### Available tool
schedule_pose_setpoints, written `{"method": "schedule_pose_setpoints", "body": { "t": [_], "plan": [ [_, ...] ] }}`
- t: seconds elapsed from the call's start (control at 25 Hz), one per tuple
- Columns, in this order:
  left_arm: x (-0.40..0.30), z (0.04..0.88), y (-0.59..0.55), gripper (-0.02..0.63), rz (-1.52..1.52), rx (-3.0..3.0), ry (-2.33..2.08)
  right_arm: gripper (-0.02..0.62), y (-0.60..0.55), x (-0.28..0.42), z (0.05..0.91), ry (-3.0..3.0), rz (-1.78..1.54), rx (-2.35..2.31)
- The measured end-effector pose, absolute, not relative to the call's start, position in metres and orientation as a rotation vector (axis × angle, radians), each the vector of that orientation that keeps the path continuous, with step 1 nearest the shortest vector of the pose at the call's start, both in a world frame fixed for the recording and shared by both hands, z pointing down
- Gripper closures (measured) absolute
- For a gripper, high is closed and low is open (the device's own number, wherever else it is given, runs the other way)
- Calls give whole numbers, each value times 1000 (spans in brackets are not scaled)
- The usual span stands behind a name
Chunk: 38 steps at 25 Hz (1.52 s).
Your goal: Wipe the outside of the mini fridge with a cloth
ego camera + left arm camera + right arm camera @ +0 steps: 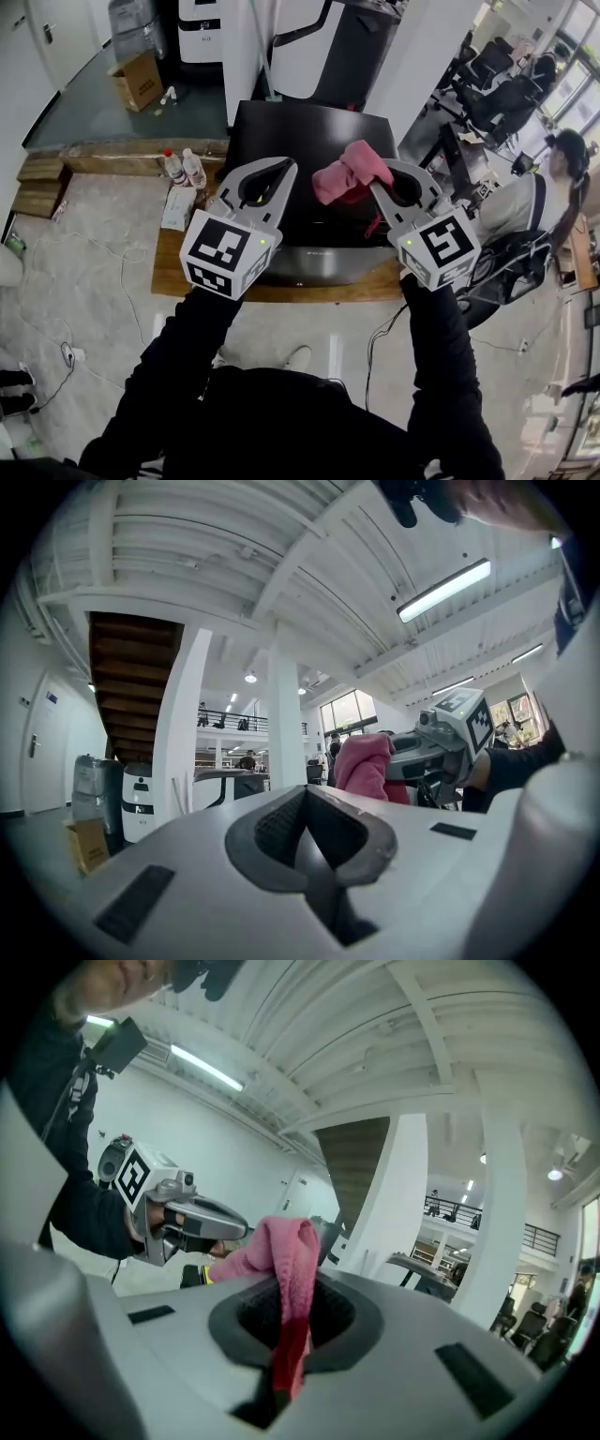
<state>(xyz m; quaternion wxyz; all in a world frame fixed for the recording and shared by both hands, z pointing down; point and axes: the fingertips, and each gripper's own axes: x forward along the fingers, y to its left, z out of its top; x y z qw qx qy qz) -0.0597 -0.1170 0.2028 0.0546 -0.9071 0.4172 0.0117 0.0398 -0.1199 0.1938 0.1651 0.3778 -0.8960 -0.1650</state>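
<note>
The pink cloth (pixel 345 174) is pinched in the right claw (pixel 377 184), whose jaws are closed on a fold of it. A bunched end is pushed up past the tips, and a darker tail is trailed down between the jaws. The left claw (pixel 281 167) is held alongside, jaws together with nothing between them. Both are poised over the black fridge (pixel 300 141), which is set on the wooden counter (pixel 169 267). Contact between cloth and fridge cannot be confirmed. Two bottles (pixel 184 169) are stood just left of the fridge.

The cloth is judged soft, light and floppy, so it is best gripped deep in a wad, with enough left free to be pressed flat. The fridge's glossy panels are expected to be hard and slick. A steadying push from the empty claw may be needed.
</note>
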Motion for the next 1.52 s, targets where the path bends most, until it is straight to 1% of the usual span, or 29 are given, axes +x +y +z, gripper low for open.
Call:
{"method": "schedule_pose_setpoints", "body": {
  "t": [0.24, 0.44, 0.64, 0.8, 0.92, 1.04, 1.16, 1.24, 1.52],
  "plan": [
    [-179, 201, -133, 600, 48, -2754, 1246, 580, -131, -69, 183, -2625, -421, 1176],
    [-285, 212, -151, 600, 38, -2785, 1175, 580, -137, -173, 178, -2701, -370, 1286],
    [-335, 207, -160, 600, 35, -2770, 1180, 580, -135, -230, 162, -2836, -288, 1383],
    [-411, 206, -181, 600, 74, -2752, 1226, 578, -152, -305, 157, -2952, -208, 1507],
    [-451, 205, -193, 600, 103, -2714, 1285, 580, -168, -341, 169, -3046, -99, 1581],
    [-473, 209, -200, 600, 136, -2670, 1309, 580, -187, -359, 196, -3113, 33, 1690],
    [-482, 226, -208, 600, 178, -2697, 1280, 580, -210, -363, 237, -3168, 320, 1841],
    [-484, 240, -216, 600, 195, -2733, 1267, 580, -224, -365, 261, -3171, 440, 1932],
    [-456, 276, -249, 600, 191, -2768, 1162, 580, -268, -351, 313, -3212, 806, 2076]
  ]
}}
